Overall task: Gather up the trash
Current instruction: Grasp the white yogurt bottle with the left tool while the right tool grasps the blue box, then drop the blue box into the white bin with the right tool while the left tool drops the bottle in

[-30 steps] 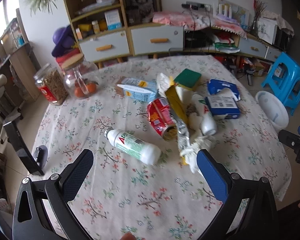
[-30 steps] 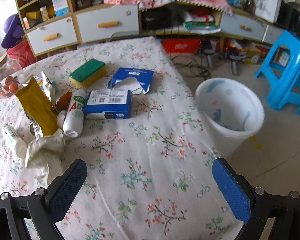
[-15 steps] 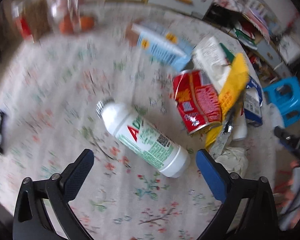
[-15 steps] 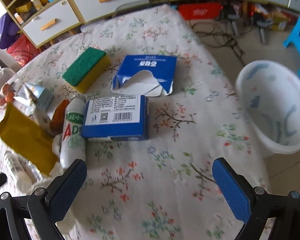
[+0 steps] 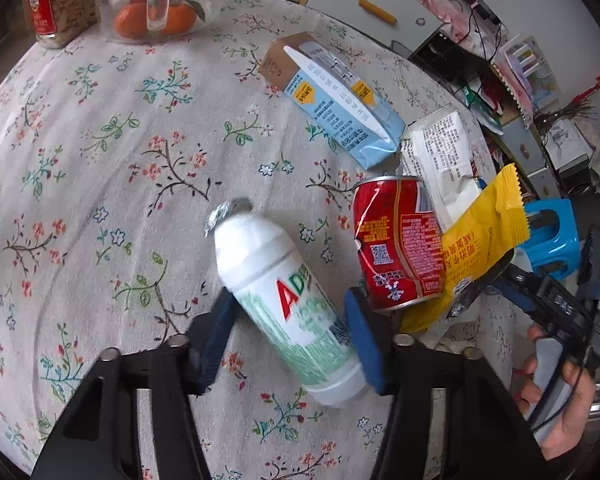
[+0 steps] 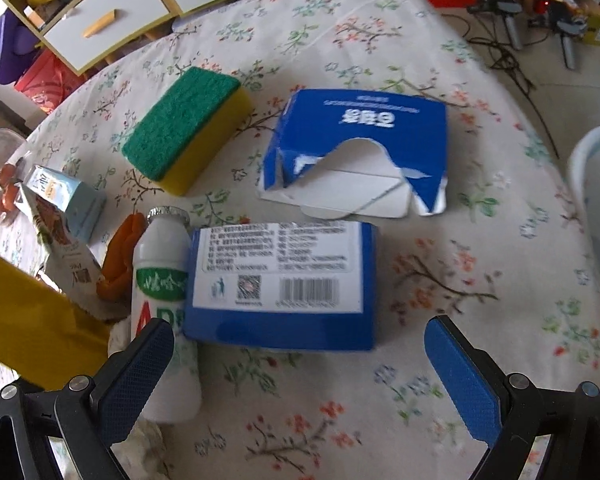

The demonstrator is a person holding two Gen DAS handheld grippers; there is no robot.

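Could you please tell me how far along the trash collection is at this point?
Nothing looks collected yet. The left gripper is closing around the white AD bottle. The right gripper is open near the blue box. The red can and yellow wrapper remain.

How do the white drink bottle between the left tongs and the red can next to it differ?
The white bottle is plastic with a foil top and green print; the red can is metal and dented. The bottle lies between the left tongs, which have closed in around it; the can lies just outside them, partly under a yellow wrapper. Both lie on their sides.
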